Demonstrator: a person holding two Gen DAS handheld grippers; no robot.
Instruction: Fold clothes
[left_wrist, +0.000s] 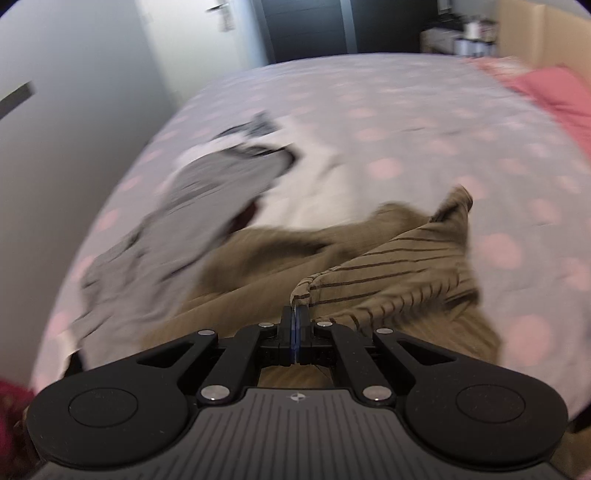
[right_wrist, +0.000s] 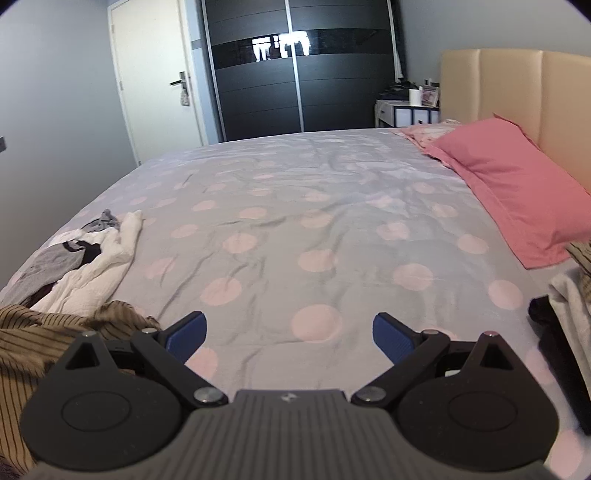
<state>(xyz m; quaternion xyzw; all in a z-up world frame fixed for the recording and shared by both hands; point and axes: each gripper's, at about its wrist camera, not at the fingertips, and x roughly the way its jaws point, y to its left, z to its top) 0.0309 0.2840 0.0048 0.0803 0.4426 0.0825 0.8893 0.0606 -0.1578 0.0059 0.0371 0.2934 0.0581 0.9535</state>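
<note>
The brown striped shirt is bunched at the near edge of the bed, its hem pinched by the clenched left gripper. Grey and white clothes are heaped just beside it. The right gripper is spread wide, released, over bare dotted sheet.
</note>
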